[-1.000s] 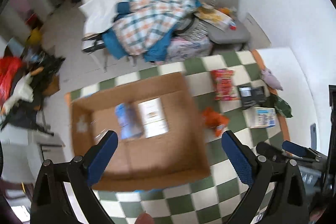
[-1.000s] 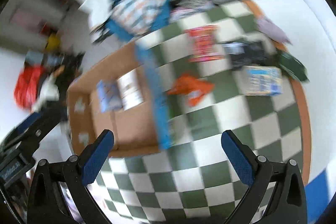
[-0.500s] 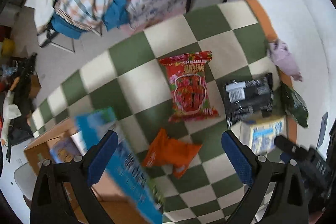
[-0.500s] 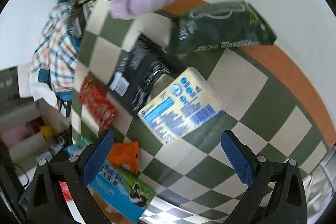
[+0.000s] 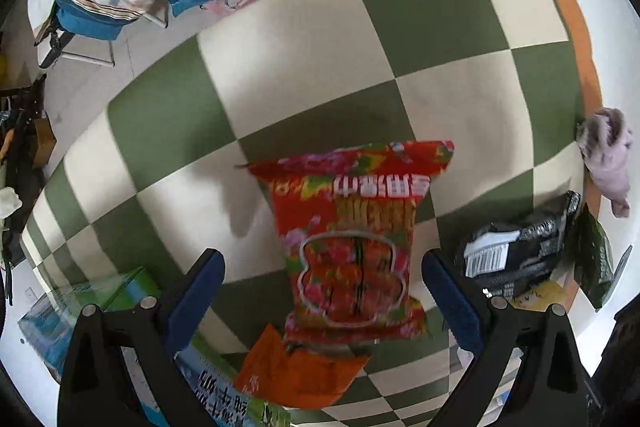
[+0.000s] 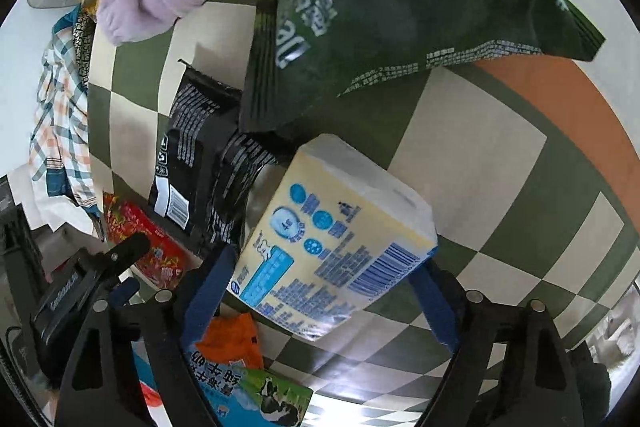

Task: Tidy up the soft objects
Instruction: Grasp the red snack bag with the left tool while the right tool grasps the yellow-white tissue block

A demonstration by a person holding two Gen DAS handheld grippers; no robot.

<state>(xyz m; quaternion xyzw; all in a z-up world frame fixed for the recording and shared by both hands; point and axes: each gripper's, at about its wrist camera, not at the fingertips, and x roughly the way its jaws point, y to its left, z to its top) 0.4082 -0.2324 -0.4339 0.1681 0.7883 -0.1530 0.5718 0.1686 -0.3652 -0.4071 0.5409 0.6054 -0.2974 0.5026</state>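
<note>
Left claw spread over red snack bag; right claw spread, straddling yellow tissue pack

Red snack bag between the wide-spread left tool fingers

Both tongs nearer now: red snack bag, tissue pack.

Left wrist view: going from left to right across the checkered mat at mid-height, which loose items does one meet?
Red snack bag → black packet with a white barcode label → dark green bag, with the lilac cloth above it at the mat's right edge.
</note>
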